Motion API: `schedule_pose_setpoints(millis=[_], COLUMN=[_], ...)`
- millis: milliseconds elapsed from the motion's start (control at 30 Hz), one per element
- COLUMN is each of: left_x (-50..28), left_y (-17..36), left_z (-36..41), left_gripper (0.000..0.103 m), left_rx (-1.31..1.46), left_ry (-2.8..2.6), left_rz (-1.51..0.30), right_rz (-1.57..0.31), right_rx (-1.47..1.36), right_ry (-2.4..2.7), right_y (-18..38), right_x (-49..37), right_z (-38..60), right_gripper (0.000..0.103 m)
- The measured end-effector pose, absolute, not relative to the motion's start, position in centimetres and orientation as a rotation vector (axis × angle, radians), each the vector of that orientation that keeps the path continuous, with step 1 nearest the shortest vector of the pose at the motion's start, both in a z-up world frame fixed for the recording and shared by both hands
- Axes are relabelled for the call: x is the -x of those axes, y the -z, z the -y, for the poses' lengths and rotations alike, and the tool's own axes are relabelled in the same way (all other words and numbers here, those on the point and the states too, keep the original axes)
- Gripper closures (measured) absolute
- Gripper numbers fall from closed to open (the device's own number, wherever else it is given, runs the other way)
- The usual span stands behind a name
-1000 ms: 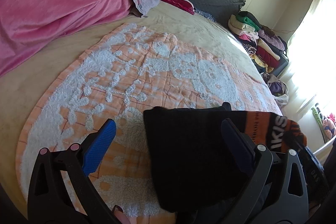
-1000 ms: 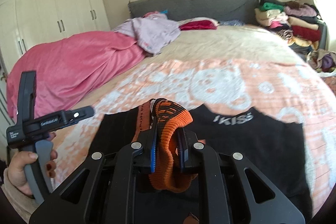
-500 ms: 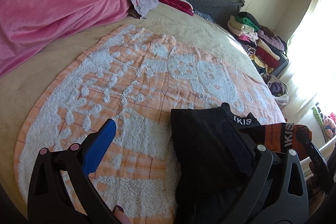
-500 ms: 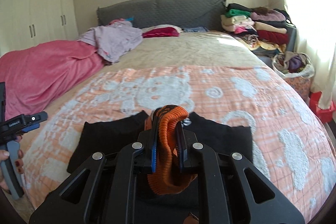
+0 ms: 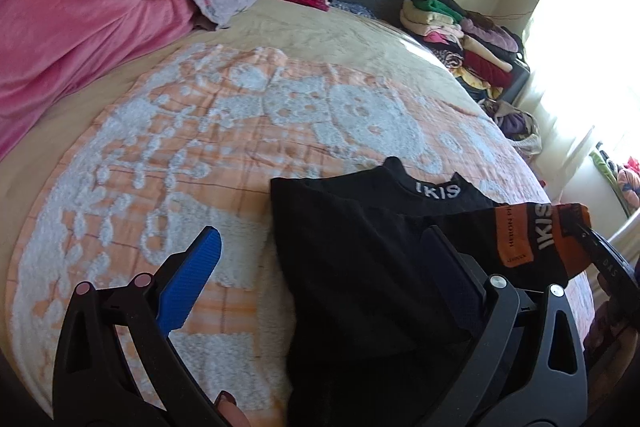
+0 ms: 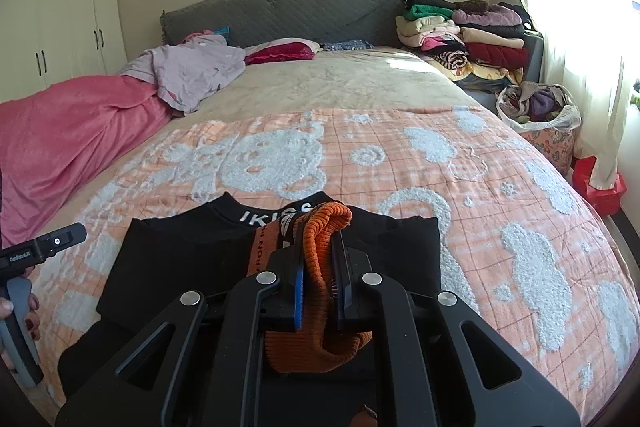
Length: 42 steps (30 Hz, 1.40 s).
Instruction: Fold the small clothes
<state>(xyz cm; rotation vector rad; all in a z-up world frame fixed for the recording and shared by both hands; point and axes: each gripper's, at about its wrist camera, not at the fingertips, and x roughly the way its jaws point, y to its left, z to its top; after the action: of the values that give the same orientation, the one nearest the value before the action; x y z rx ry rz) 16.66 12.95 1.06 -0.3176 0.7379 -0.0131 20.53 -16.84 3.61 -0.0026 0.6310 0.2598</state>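
A home bedroom here; wide bed (image 6: 340,87) with grey headboard (image 6: 288,7); white wardrobe (image 6: 56,15) along the wall; folded clothes pile (image 6: 464,35) stacked beside it.

right tool (image 6: 318,287): pulled back toward bed foot, cuff (image 6: 320,247) still pinched | sweater (image 5: 360,267): sleeve drawn across body, collar now showing | left tool (image 5: 320,279): shifted left, wide apart

Strong daylight enters through the window (image 6: 580,7) on the right side and is overexposed to plain white in both views. The bed (image 6: 340,87) is evenly lit with soft shadows. The black garment (image 5: 360,267) shows almost no detail (too dark). Fisheye distortion bends the edges, and the corners are black.
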Motion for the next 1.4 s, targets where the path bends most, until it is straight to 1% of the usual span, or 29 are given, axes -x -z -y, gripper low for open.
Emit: schedule_pose_setpoints(millis=[300, 333, 367, 400, 433, 500, 533, 567, 667, 700, 767, 833, 1167, 1400], left_x=[-17.6, -17.7, -17.8, -17.8, -17.9, -17.9, -17.9, -17.9, -18.1, -18.2, -18.2, -18.2, -18.0, -17.8], left_y=[0.0, 0.2, 0.3, 0.4, 0.5, 0.7, 0.8, 1.0, 1.3, 1.5, 1.8, 2.1, 4.5, 4.8], left_z=[-9.5, -9.2, -8.9, -8.7, -8.4, -7.8, -7.6, -7.4, -7.1, -7.0, -6.8, -6.3, -5.0, -5.1], left_gripper=[0.012, 0.012, 0.012, 0.012, 0.012, 0.012, 0.014, 0.015, 0.023, 0.024, 0.033, 0.036, 0.036, 0.036], left_rx=[0.236, 0.234, 0.233, 0.231, 0.225, 0.205, 0.199, 0.196, 0.188, 0.189, 0.191, 0.171, 0.082, 0.083], left_ry=[0.07, 0.081, 0.096, 0.1, 0.106, 0.112, 0.116, 0.12, 0.129, 0.13, 0.135, 0.138, 0.133, 0.137], left_rz=[-0.779, -0.781, -0.786, -0.791, -0.795, -0.805, -0.81, -0.814, -0.829, -0.836, -0.847, -0.86, -0.956, -0.963], right_rz=[-0.666, -0.675, -0.683, -0.691, -0.697, -0.701, -0.705, -0.71, -0.719, -0.722, -0.73, -0.738, -0.784, -0.824], right_rx=[0.02, 0.019, 0.016, 0.017, 0.022, 0.024, 0.012, -0.002, -0.015, -0.015, -0.014, -0.011, 0.039, 0.095], right_ry=[-0.225, -0.214, -0.201, -0.176, -0.151, -0.126, -0.119, -0.118, -0.125, -0.13, -0.156, -0.181, -0.306, -0.349], right_y=[-2.2, -1.9, -1.7, -1.4, -1.1, -0.7, -0.5, -0.3, 0.1, 0.2, 0.4, 0.6, 1.6, 2.5], right_x=[-21.3, -21.4, -21.6, -21.7, -21.7, -21.4, -21.1, -20.9, -20.3, -20.1, -19.7, -19.4, -19.2, -20.1], right_z=[17.5, 17.7, 17.9, 18.2, 18.6, 19.3, 19.8, 20.3, 20.8, 20.8, 20.5, 20.0, 15.9, 13.9], right_gripper=[0.093, 0.092, 0.087, 0.079, 0.076, 0.075, 0.072, 0.071, 0.071, 0.07, 0.069, 0.066, 0.065, 0.064])
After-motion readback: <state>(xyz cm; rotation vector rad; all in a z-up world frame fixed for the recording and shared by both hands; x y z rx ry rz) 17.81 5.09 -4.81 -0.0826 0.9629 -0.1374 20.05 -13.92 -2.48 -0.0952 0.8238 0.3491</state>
